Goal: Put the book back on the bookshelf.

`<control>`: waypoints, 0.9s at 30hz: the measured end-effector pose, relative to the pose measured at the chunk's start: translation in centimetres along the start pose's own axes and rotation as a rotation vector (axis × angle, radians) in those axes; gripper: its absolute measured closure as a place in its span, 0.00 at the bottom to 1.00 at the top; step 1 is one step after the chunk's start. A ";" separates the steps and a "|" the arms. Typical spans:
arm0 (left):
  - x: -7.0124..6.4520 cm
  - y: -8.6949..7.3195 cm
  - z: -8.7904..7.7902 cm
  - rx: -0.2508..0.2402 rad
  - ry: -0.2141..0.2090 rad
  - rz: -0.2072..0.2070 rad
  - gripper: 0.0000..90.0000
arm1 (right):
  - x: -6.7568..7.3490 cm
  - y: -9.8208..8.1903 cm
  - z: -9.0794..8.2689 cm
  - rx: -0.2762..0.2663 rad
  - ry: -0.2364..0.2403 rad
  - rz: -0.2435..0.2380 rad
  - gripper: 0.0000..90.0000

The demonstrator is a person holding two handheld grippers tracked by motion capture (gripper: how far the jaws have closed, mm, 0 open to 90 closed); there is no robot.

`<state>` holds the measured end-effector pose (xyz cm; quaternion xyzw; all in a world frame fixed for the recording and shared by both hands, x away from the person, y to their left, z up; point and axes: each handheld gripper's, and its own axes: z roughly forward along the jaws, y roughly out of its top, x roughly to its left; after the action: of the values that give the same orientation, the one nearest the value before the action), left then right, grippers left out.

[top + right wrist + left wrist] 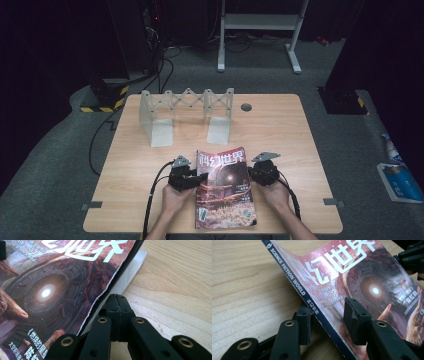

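A magazine (225, 187) lies at the near edge of the counter (150, 165), well short of the grey rack (187, 112). The left gripper (328, 315) straddles its spine, jaws parted; the right gripper (117, 312) is clenched, empty, beside the page edge. Judged step: lifting the magazine; next, the left gripper must close.

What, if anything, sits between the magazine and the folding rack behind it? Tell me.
Nothing visible does. Bare table lies between the magazine and the rack. The left gripper straddles its spine; the right gripper is at its opposite edge.
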<state>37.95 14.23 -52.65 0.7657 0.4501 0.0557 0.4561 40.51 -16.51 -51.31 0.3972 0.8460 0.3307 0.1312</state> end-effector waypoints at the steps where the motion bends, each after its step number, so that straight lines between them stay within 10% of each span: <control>1: 0.0 0.1 0.0 0.008 -0.003 -0.001 0.65 | 0.0 0.0 0.0 -0.002 0.001 -0.003 1.00; 27: -0.4 1.8 1.9 0.061 -0.050 -0.004 0.40 | 0.7 0.5 0.8 -0.024 0.012 -0.057 1.00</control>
<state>39.79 12.34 -52.32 0.7794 0.4415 0.0218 0.4440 40.75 -15.32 -51.56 0.3693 0.8536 0.3396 0.1401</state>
